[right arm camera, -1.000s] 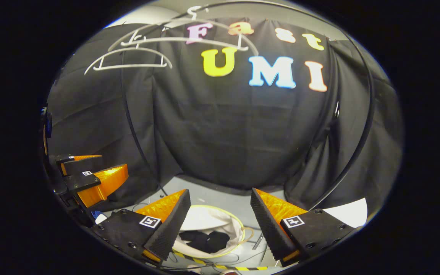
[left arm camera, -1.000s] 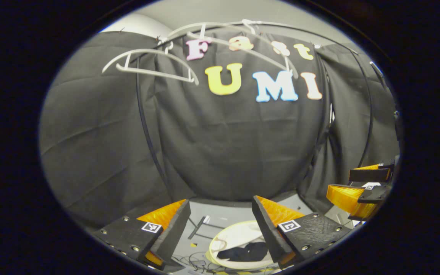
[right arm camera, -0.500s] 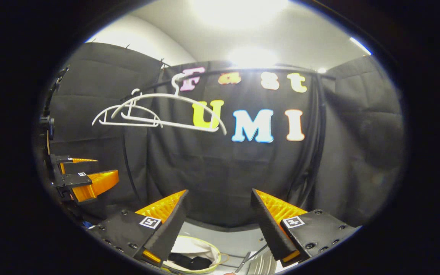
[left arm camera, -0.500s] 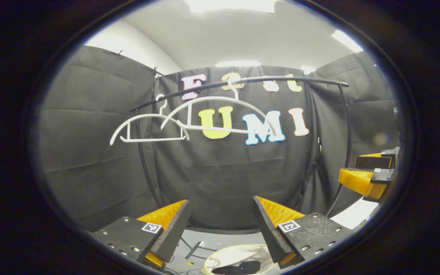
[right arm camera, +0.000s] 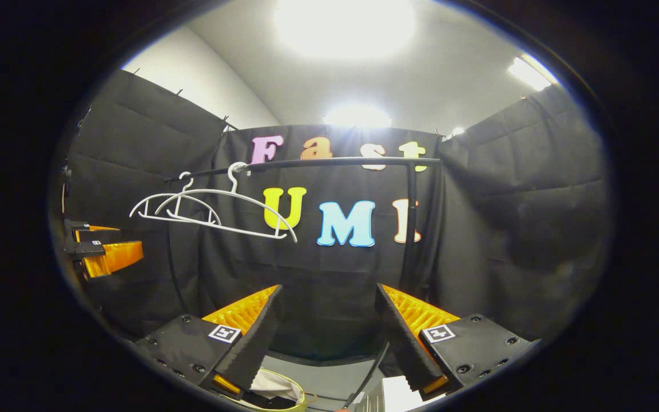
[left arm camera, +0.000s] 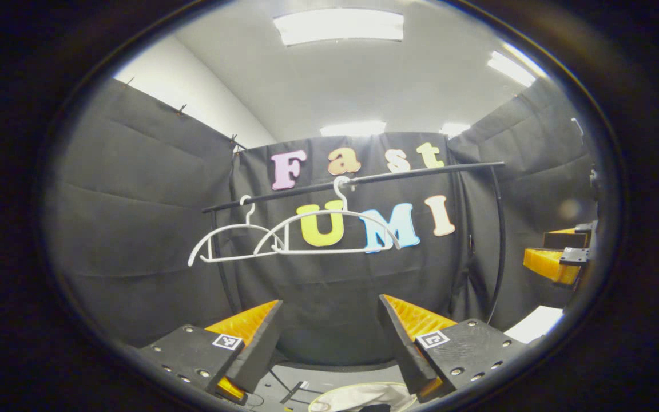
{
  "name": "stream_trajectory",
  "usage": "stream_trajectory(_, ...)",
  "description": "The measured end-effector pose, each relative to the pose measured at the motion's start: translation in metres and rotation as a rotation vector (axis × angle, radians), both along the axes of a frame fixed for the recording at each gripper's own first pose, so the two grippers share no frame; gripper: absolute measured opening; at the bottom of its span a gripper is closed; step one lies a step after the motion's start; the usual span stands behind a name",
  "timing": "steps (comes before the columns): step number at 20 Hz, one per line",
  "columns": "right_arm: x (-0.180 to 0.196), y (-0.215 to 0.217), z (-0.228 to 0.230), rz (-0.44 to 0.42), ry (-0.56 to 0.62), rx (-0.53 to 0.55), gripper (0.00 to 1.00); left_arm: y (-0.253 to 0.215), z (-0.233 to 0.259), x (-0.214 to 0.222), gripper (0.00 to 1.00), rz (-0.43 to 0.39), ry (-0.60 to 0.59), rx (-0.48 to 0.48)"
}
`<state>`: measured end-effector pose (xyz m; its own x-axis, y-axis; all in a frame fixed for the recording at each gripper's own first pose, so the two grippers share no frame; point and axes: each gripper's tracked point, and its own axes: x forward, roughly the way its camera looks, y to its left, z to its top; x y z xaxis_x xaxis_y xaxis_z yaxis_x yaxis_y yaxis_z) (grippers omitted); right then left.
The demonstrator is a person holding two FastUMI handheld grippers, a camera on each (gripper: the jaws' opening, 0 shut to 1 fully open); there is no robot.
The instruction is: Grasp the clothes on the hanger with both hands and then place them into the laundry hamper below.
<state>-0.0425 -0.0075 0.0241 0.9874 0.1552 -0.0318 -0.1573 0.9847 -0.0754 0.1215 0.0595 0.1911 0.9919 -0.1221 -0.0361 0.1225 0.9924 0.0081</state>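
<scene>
Two bare white hangers [left arm camera: 329,232] [right arm camera: 215,209] hang on a black rail [left arm camera: 375,176] [right arm camera: 329,163] in front of the booth wall. No garment is on them. At the bottom edge of the left gripper view lies the pale rim of the laundry hamper [left arm camera: 346,392], with a sliver of dark cloth [left arm camera: 376,407] inside. The hamper's rim [right arm camera: 289,397] also peeks out low in the right gripper view. My left gripper [left arm camera: 329,326] is open and holds nothing; it appears again at the left edge [right arm camera: 103,252]. My right gripper [right arm camera: 326,320] is open and holds nothing, and it appears at the right edge [left arm camera: 555,254].
The rail's black uprights [left arm camera: 498,240] [right arm camera: 409,229] stand close to the cloth wall. Cables and a small dark tool [left arm camera: 295,392] lie on the grey floor beside the hamper. A white sheet [left arm camera: 535,323] lies at the floor's right.
Both views have tilted upward: the hangers and rail have dropped to mid-frame, the ceiling lights have come in, and the hamper has slid to the bottom edge. Both grippers stay open.
</scene>
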Motion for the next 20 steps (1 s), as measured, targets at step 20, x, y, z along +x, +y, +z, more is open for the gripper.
stream_trajectory(20,-0.009,-0.035,0.020,-0.084,-0.043,0.042,0.99,0.030,0.021,-0.015,0.94,0.041,-0.049,-0.016)
